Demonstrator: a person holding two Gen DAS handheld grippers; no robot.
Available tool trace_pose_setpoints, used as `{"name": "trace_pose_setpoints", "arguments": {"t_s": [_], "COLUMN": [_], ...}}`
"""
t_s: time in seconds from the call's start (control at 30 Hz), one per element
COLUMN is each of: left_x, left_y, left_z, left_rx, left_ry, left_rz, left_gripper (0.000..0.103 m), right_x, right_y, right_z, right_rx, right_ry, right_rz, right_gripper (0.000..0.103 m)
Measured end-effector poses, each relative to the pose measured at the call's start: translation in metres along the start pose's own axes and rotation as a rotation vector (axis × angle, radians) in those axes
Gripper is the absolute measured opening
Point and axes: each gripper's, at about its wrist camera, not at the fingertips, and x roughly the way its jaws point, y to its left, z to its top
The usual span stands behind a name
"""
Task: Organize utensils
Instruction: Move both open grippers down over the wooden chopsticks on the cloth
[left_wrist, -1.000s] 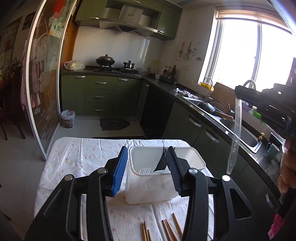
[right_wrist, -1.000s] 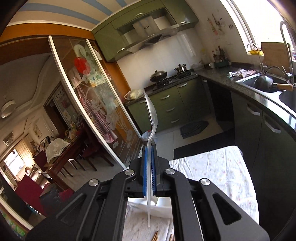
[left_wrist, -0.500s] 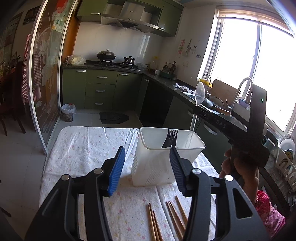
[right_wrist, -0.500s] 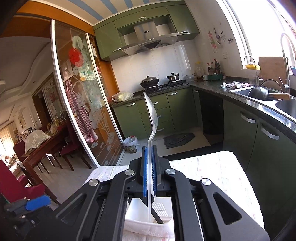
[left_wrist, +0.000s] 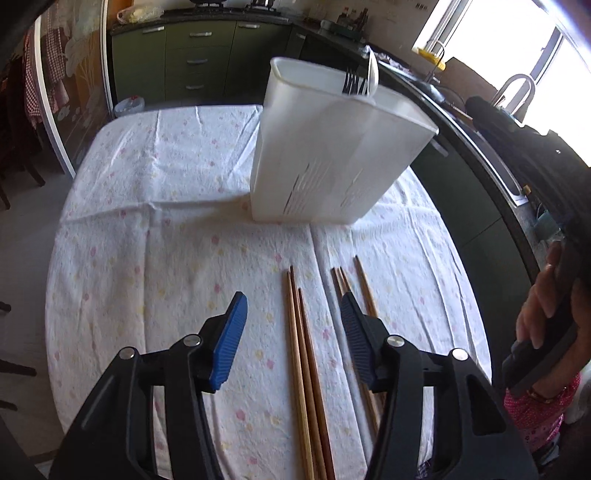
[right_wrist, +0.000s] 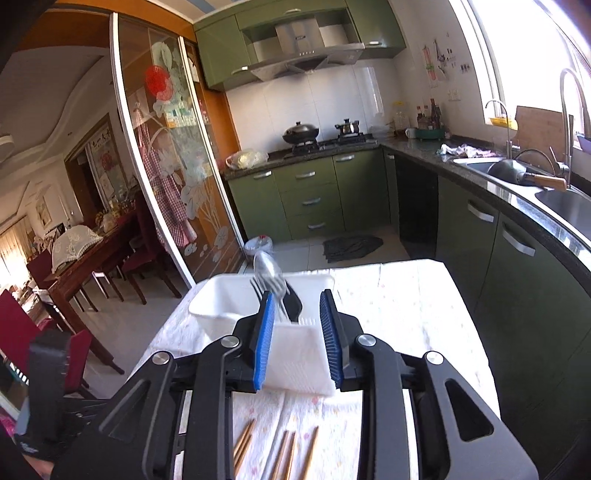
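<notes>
Our left gripper (left_wrist: 293, 317) points steeply down over the table with its blue-padded jaws standing partly apart and nothing between the pads; below the gap lie wooden chopsticks (left_wrist: 301, 354) on the floral tablecloth (left_wrist: 155, 236). We count six in the left wrist view: three lying close together just left of centre, touching or nearly so along their length, and three more to the right, partly hidden under the right-hand finger. They are long, slim and brown, and all run roughly parallel with their far tips toward the utensil holder (left_wrist: 332, 147).

Our right gripper (right_wrist: 297, 332) has just been opening its jaws, and they now stand a narrow way apart with no thing pressed between the pads. Beyond them the clear plastic spoon (right_wrist: 267, 271) stands blurred inside the holder (right_wrist: 218, 302), bowl upward, beside the black plastic forks (right_wrist: 291, 299). We cannot tell how many forks there are; their tines overlap.

We see one holder: a white, rectangular plastic bin with slotted lower walls, standing upright on the cloth beyond the chopsticks and apart from them. In the left wrist view, the spoon's pale bowl (left_wrist: 373, 75) and dark fork tines (left_wrist: 352, 83) rise above its far corner. One hand (left_wrist: 543, 302) grips the black handle at the right edge.
</notes>
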Motion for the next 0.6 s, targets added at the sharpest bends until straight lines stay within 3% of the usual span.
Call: {"name": "trace_pose_setpoints", "arguments": {"t_s": [0.07, 0.17, 0.5, 0.6], "left_x": [0.018, 0.037, 0.062, 0.066], "left_y": [-0.002, -0.004, -0.011, -0.016], "left_z": [-0.008, -0.014, -0.023, -0.025], "left_rx": [-0.001, 0.007, -0.008, 0.010], "left_ry": [0.098, 0.176, 0.315, 0.325], "left_rz": [0.018, 0.065, 0.130, 0.165], "left_gripper": [0.033, 0.024, 0.021, 0.021], "right_x": [-0.009, -0.021, -0.038, -0.036], "right_y": [-0.006, -0.017, -0.042, -0.040], "right_z": [-0.009, -0.023, -0.049, -0.049], "right_rx": [0.002, 0.011, 0.039, 0.024], "right_ry": [0.064, 0.131, 0.230, 0.257], "right_rz": [0.007, 0.015, 0.021, 0.020], "right_gripper": [0.027, 0.027, 0.027, 0.027]}}
